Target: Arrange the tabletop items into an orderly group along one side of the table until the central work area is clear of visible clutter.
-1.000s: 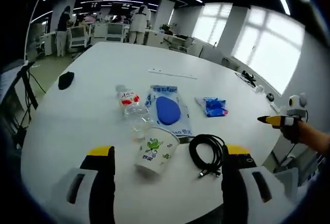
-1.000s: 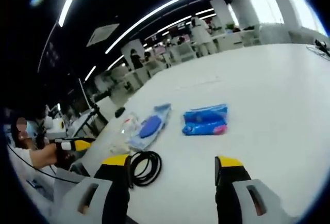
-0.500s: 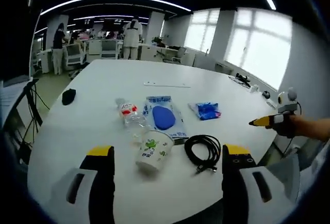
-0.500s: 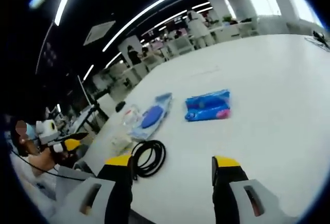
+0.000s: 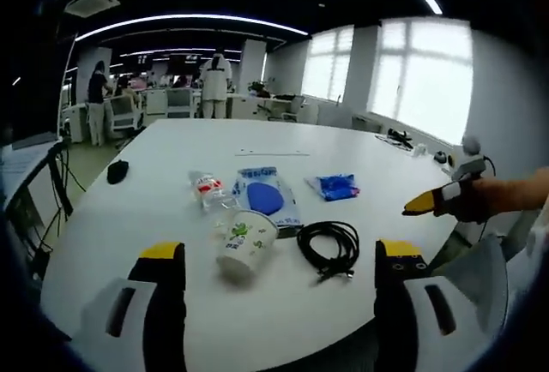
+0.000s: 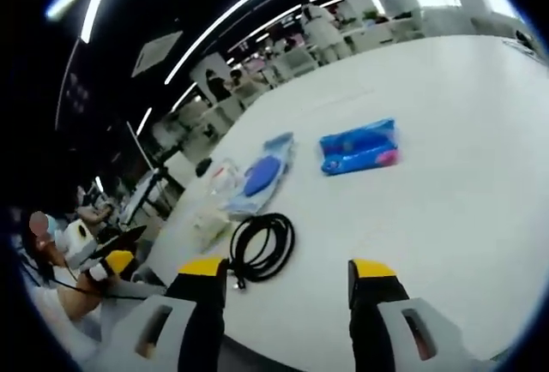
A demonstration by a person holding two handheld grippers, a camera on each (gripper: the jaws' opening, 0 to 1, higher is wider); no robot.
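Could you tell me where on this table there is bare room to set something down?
The white table is bare beyond the bottle, blue-and-clear bag and blue packet, and left towards the black mouse. It is crowded around the paper cup and black cable.

Beyond the far edge of the white table (image 5: 283,132), ahead of the left tool: people in white coats (image 5: 216,81) at desks (image 5: 171,102), a row of bright windows (image 5: 412,76) off right, ceiling light strips (image 5: 189,21) overhead.
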